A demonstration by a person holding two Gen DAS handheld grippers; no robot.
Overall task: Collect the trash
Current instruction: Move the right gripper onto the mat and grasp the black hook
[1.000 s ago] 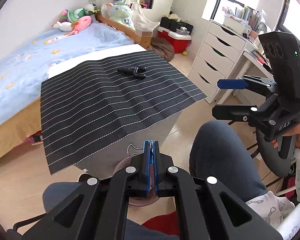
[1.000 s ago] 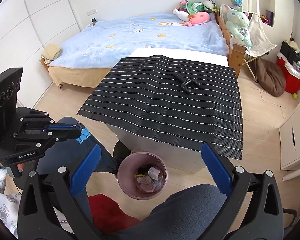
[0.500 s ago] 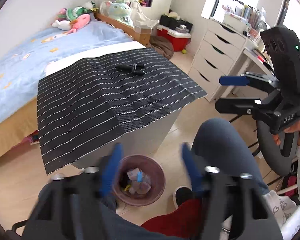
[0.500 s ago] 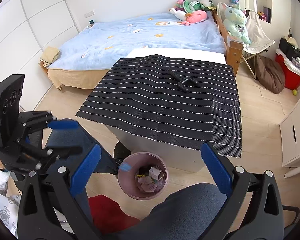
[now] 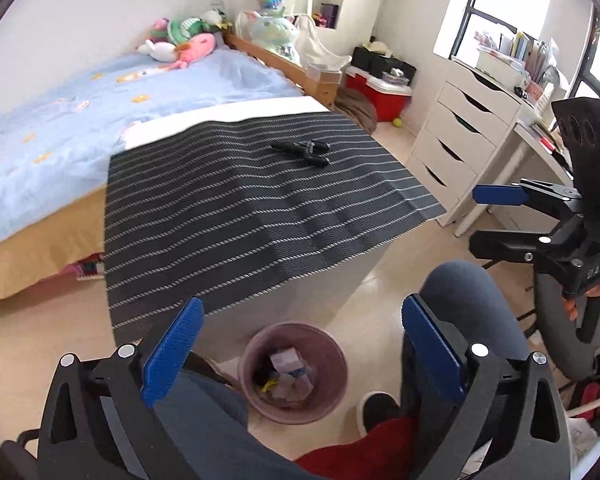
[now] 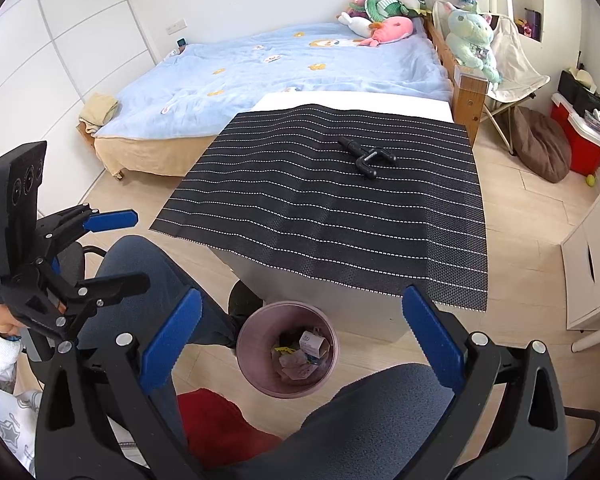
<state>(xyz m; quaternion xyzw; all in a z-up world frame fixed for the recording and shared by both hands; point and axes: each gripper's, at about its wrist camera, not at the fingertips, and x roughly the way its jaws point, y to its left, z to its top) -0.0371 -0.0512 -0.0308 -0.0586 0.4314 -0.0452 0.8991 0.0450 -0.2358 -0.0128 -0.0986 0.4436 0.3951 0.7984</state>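
Trash bin: round, pale pink plastic waste bin (image 5: 293, 372) standing on the light wood floor (image 6: 540, 216), just in front of the near face of the white block-shaped table (image 6: 312, 304) and between the seated person's knees.
Trash: crumpled wrappers and a small carton (image 6: 306, 350) lying inside the bin; single pieces too small to tell apart.
Left gripper: black two-finger claw with blue pads (image 5: 300, 354), jaws opening and already wide, nothing between them; it hangs above the bin, pointing steeply down.
Right gripper: identical claw (image 6: 300, 354), jaws spread wide and empty, also above the bin.
Table cover: black woven mat with thin white stripes (image 6: 340, 216), draped over the table top and overhanging its edges.
Object on mat: black Y-shaped plastic clamp (image 6: 366, 156), lying flat toward the far side, well apart from both grippers.
Surroundings: bed with light blue quilt (image 6: 284, 68) behind the table; white chest of drawers (image 5: 456, 140) to the right.
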